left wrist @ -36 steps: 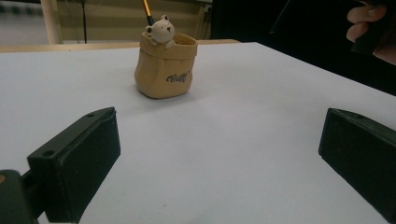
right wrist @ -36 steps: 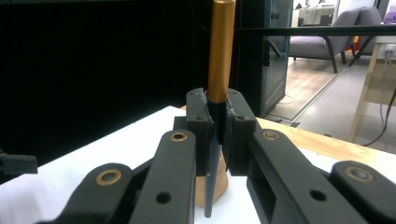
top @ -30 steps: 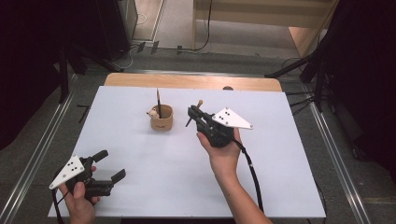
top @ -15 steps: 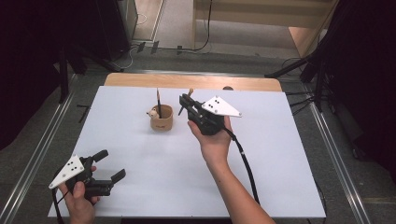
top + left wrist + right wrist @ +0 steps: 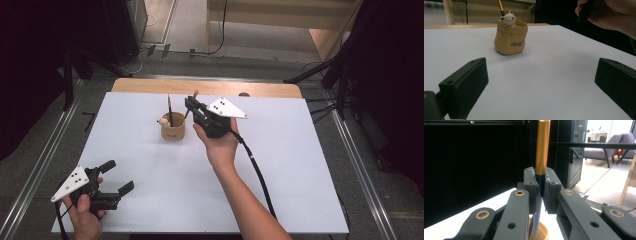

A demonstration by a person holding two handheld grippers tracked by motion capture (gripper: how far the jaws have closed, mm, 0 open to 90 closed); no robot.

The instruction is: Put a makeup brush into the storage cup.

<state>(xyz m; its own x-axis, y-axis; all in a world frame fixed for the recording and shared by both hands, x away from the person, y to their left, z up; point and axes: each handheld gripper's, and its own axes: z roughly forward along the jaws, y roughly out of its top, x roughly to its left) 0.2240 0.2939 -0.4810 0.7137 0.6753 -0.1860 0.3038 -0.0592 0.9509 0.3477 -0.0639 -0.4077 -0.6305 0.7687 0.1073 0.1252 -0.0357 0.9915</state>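
Pen with a gold upper barrel and dark blue lower section [image 5: 542,152] is clamped upright between the pads of the right tool [image 5: 540,186], whose jaws are closed against it on both sides. Its lower end points down towards the open mouth of the tan sack-shaped ceramic holder [image 5: 539,232] directly beneath. In the high view the right tool [image 5: 192,106] sits just to the right of that holder [image 5: 173,131], carried by the person's right hand [image 5: 220,145], with its black cable trailing back across the white worktop [image 5: 300,165]. A second dark brush or pen [image 5: 170,111] stands in the holder beside a small cream bear figure [image 5: 163,121] on its rim. The left tool [image 5: 117,176] is well apart from the holder, near the front left corner of the worktop, held in the left hand [image 5: 86,212]; its jaws are spread wide with nothing between them. In the left gripper view the holder [image 5: 510,40] stands beyond those jaws, bearing dark script lettering.
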